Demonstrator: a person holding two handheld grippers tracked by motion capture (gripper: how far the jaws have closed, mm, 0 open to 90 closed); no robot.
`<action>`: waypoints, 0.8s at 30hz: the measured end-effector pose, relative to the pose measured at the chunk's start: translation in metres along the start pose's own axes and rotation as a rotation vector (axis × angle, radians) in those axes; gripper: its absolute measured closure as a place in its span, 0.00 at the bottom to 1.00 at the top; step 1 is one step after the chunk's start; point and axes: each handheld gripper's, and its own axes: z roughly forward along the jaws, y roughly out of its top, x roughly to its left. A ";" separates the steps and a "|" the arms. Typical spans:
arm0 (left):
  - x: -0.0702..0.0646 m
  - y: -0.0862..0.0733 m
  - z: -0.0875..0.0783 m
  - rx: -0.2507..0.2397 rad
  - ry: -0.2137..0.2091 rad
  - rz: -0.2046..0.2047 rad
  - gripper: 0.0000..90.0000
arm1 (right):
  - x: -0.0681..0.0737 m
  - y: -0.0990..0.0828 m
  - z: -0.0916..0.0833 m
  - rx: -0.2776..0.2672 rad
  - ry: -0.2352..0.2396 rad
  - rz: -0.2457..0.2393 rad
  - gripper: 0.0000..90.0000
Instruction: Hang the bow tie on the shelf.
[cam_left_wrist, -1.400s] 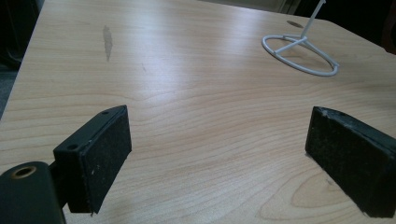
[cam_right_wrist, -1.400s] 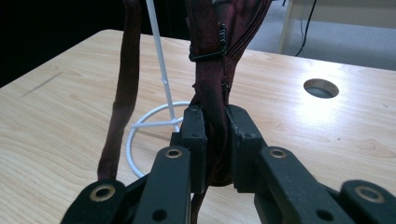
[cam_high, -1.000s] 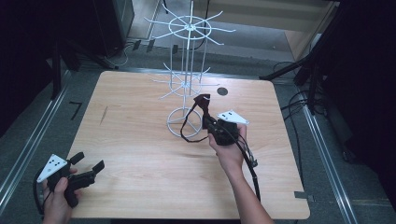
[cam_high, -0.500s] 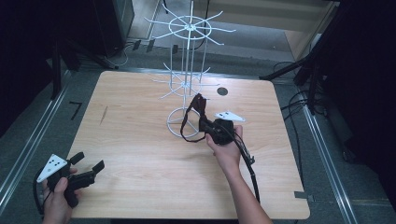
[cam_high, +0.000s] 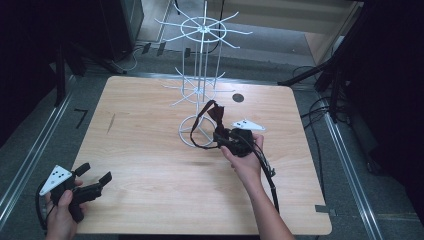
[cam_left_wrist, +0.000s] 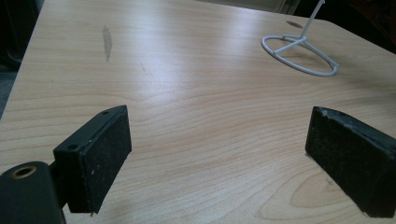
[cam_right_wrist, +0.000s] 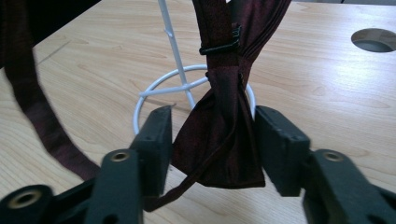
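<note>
Dark-red fabric bow tie (cam_right_wrist: 223, 135) with its thin strap hangs from the white wire display stand (cam_high: 200, 85), over the stand's ring base and just in front of the right tool (cam_high: 226, 137); in the right gripper view the bow's lower lobe sits between that tool's two black jaws.

Largest here is the pale wooden surface (cam_high: 150, 160), a rounded-corner top with a small round hole (cam_high: 238, 97) near its far edge. On its far middle stands the wire stand, a slim post with spoked hook rings at two heights above a round base ring (cam_left_wrist: 299, 53).

The tie's strap (cam_right_wrist: 32, 112) loops down to the left of the bow, and a small black clasp (cam_right_wrist: 219, 46) crosses the fabric above the knot.

The right tool's jaws have just been opening. They now stand part-way apart with the bow between them, the cloth brushing the inner faces rather than being squeezed.

The left tool (cam_high: 90, 182) sits at the near left corner of the surface in the person's left hand (cam_high: 62, 215), jaws wide apart with bare wood between them.
</note>
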 end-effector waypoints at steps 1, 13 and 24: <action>0.000 0.000 0.000 0.000 0.000 0.000 0.08 | 0.000 0.000 -0.001 -0.002 -0.006 -0.006 0.49; 0.000 0.000 0.000 0.002 0.001 0.003 0.08 | -0.007 0.001 -0.023 -0.074 -0.025 -0.031 0.33; 0.000 0.000 0.000 0.001 0.001 0.000 0.08 | -0.004 0.004 -0.036 -0.114 -0.024 -0.035 0.32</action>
